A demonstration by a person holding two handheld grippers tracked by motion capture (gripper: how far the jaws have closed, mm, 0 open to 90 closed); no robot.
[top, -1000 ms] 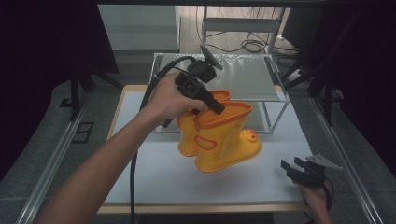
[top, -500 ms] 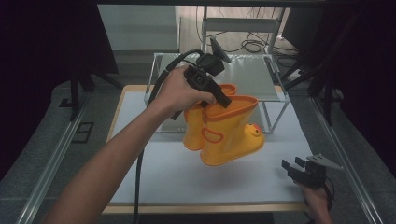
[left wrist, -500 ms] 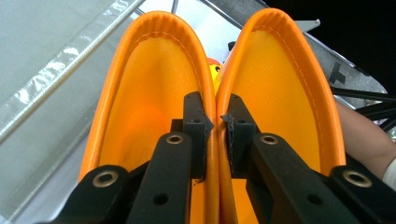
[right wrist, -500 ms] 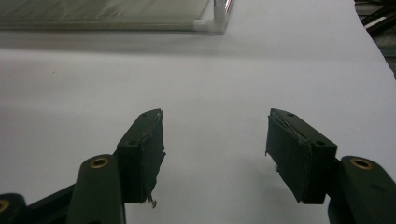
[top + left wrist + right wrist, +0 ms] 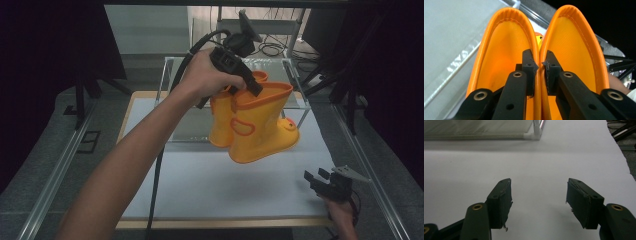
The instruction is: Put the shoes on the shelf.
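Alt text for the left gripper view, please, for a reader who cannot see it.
The left claw pinches together the adjoining top rims of two yellow-orange rubber boots, one black jaw inside each boot opening. Behind the boots lie a pale tabletop and a clear shelf edge.

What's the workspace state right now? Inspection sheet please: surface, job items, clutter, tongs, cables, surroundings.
Surface: table under a white sheet, wooden edge showing.
Job's things: pair of orange boots, in the air above the table, pinched together by their touching inner walls at the top rim.
Clutter: nothing seen on the sheet.
Grippers: left tongs shut on the boots, one jaw inside each boot; right tongs open, nothing between them, low at the table's near right corner.
Cables: black cable trails from the left tongs along the forearm.
Surroundings: glass-topped rack at the table's far side; dark stands to the right.
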